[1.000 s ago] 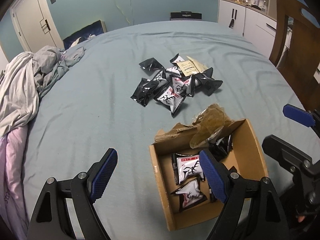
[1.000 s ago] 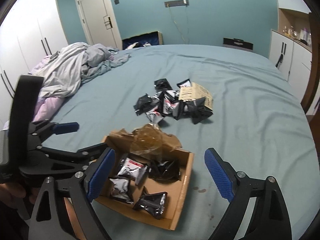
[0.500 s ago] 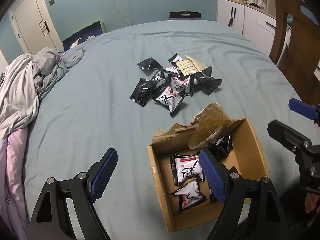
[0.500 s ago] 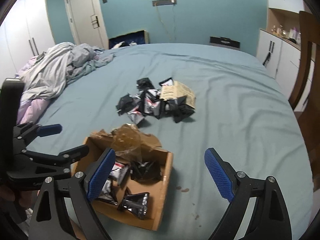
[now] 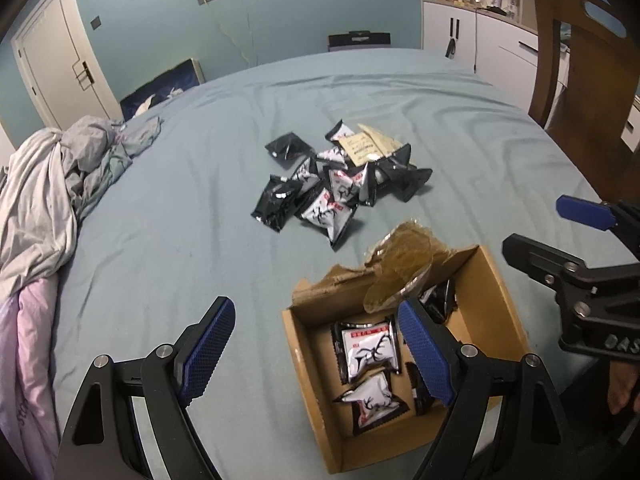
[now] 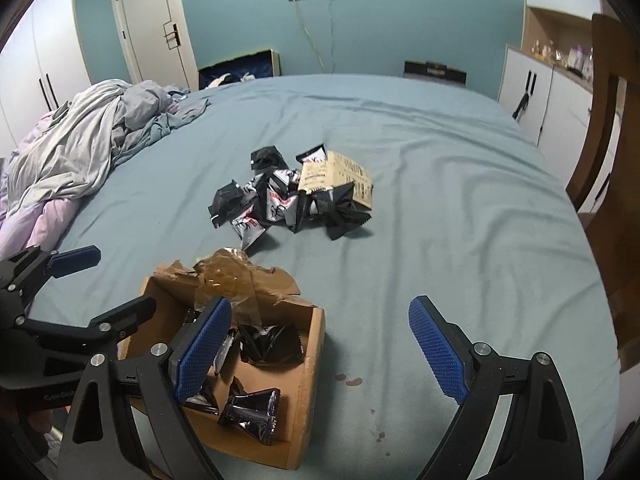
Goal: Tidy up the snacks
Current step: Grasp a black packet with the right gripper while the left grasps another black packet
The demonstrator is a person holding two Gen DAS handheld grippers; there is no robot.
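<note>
Snack packets (image 5: 340, 184) lie heaped mid-bed on the blue sheet (image 5: 160, 220) — more sit in the cardboard box (image 5: 500, 300) nearer the camera. Left gripper (image 5: 316, 350) hangs spread, empty, straddling the box's left wall; right gripper (image 6: 320, 350) likewise spread wide — nothing pinched.

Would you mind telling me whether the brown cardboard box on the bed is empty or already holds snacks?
Partly filled: the brown cardboard box holds several black-and-white snack packets, with bare floor still showing.

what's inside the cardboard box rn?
Cardboard box holds several black-and-white snack packets, one all-black. Crumpled brown tape over the far edge and the left gripper's finger cover some, so no exact count.
</note>
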